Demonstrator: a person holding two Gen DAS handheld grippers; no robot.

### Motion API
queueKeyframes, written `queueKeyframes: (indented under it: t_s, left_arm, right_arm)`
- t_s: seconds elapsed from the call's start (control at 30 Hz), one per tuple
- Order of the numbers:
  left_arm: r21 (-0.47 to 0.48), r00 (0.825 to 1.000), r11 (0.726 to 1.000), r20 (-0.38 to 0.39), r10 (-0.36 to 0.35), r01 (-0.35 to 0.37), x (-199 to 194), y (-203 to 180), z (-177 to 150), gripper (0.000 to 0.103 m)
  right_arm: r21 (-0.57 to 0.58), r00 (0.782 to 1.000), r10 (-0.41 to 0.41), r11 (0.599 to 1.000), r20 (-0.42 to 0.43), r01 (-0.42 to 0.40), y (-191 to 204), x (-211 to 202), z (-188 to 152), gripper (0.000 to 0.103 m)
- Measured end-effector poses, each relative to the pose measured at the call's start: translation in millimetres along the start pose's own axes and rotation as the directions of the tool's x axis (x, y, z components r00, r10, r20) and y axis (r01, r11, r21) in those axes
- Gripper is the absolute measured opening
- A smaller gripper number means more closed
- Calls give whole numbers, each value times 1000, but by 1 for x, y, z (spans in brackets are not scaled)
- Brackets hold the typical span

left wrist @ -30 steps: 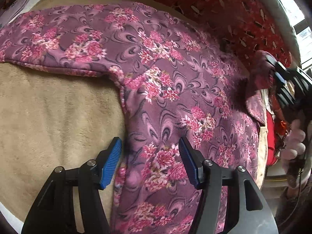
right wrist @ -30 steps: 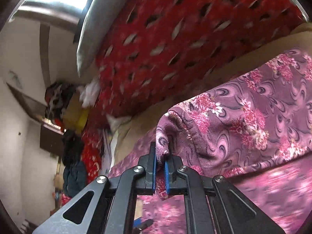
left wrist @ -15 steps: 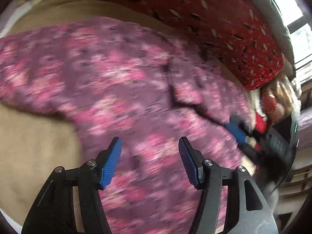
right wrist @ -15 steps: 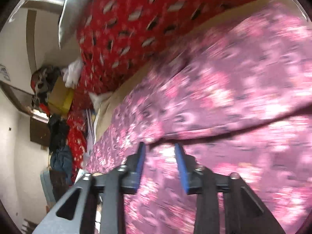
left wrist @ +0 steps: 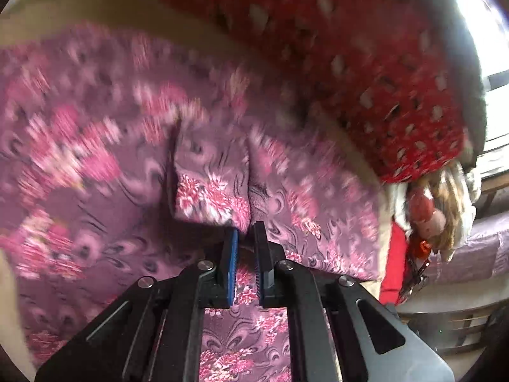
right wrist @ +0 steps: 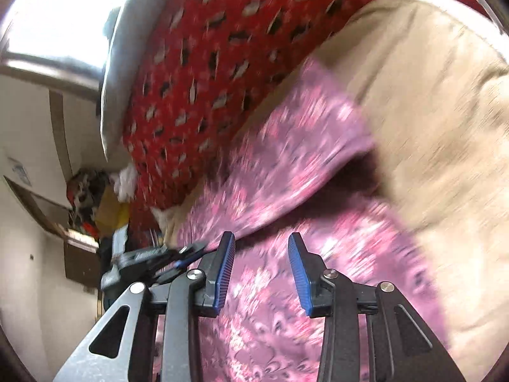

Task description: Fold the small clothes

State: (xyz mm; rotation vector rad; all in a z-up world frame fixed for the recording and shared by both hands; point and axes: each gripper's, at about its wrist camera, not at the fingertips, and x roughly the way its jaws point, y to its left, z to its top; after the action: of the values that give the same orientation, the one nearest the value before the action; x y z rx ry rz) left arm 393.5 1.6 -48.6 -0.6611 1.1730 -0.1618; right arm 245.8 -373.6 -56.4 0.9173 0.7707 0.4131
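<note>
A purple garment with pink flowers [left wrist: 95, 175] lies spread on a beige blanket [left wrist: 47, 22]. My left gripper [left wrist: 245, 235] is shut on a raised fold of this garment, and a small flap of cloth [left wrist: 210, 191] stands up just past its blue pads. In the right wrist view the same garment [right wrist: 286, 175] runs across the beige blanket [right wrist: 429, 127]. My right gripper [right wrist: 261, 237] hovers low over it with its jaws apart and nothing between them. Both views are blurred by motion.
A red patterned cushion [left wrist: 366, 47] lies along the far side of the blanket, also seen in the right wrist view as the red cushion [right wrist: 222, 63]. A bundle of cloth and toys [left wrist: 435, 207] hangs at the right. A cluttered shelf [right wrist: 89, 197] stands at the left.
My left gripper moved right across the garment and shut on a fold of it. My right gripper let go of the garment corner, opened and sank toward the cloth.
</note>
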Motion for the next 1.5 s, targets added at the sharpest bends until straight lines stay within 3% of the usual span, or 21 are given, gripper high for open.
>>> queueKeyframes:
  t_s: [0.07,0.13,0.2,0.33,0.4,0.43,0.5,0.57,0.6,0.63,0.67,0.73,0.77,0.87,1.0,1.13,1.2,1.23,1.33,1.43,1.5]
  left_arm:
    - [31,995,999,95,19,-22,-30,2,0,7]
    - [57,982,993,170,87,-98,-50,11,-3,7]
    - [42,980,989,143,136,-143,-46,29,-2,7]
    - [-68,990,988,16,138,-137,-19,62,-1,7]
    - [-71,991,989,5,134,-133,-15,62,-3,8]
    - [-56,991,990,14,130,-129,-17,60,-4,8]
    - [-28,988,988,22,150,-150,-16,59,-6,12]
    - [-8,983,983,-13,181,-181,-13,67,-12,18]
    - [-15,983,983,-29,180,-181,-11,72,-14,19]
    - [-26,988,988,-32,153,-154,-14,76,-16,19]
    - [-38,990,990,-23,138,-139,-23,79,-18,18]
    - [-57,994,994,51,95,-92,-46,85,-20,18]
    - [-76,992,994,90,87,-80,-58,87,-18,18]
    - [-96,992,992,94,88,-79,-57,86,-11,19]
    - [-53,974,973,5,227,-226,-14,87,-2,18]
    - [-112,992,987,25,121,-117,-38,95,-2,18]
    - [-122,993,987,55,109,-101,-63,109,-3,20]
    - [-128,992,987,68,107,-98,-74,119,-3,22]
    - [-197,980,974,135,143,-115,-121,171,-3,44]
    - [-284,958,945,183,222,-164,-156,229,4,46]
    - [-384,940,906,207,271,-176,-186,282,8,46]
  right_arm:
    - [37,998,-7,999,61,5,-13,-11,13,43]
    - [78,994,-23,997,109,15,-27,-17,23,44]
    - [108,990,-52,993,133,38,-37,-11,34,46]
    - [110,995,-85,991,45,80,-38,39,45,46]
    - [62,989,-145,987,-21,146,-31,65,44,34]
    - [1,982,-186,982,-38,187,-22,73,44,6]
    - [-90,984,-178,980,28,180,-5,66,44,7]
    - [-117,971,-197,970,136,213,-5,50,42,6]
    - [-107,962,-242,961,130,256,-11,53,41,6]
    - [-85,946,-320,943,45,323,-27,65,42,5]
    - [-57,954,-300,953,-1,299,-39,67,41,4]
    - [-45,956,-286,956,71,290,-30,46,40,14]
    - [-62,952,-283,955,114,291,-21,37,39,14]
    - [-133,967,-214,964,135,232,6,33,31,14]
    - [-235,978,-204,949,44,208,43,67,8,15]
    - [-328,978,-196,931,-74,161,82,109,-25,16]
    - [-367,977,-183,921,-105,133,104,130,-40,20]
    - [-387,976,-178,915,-123,118,118,144,-49,21]
    - [-435,969,-166,898,-180,73,150,183,-74,21]
    - [-462,965,-153,886,-213,38,175,216,-100,21]
    - [-492,959,-154,871,-238,18,186,239,-120,22]
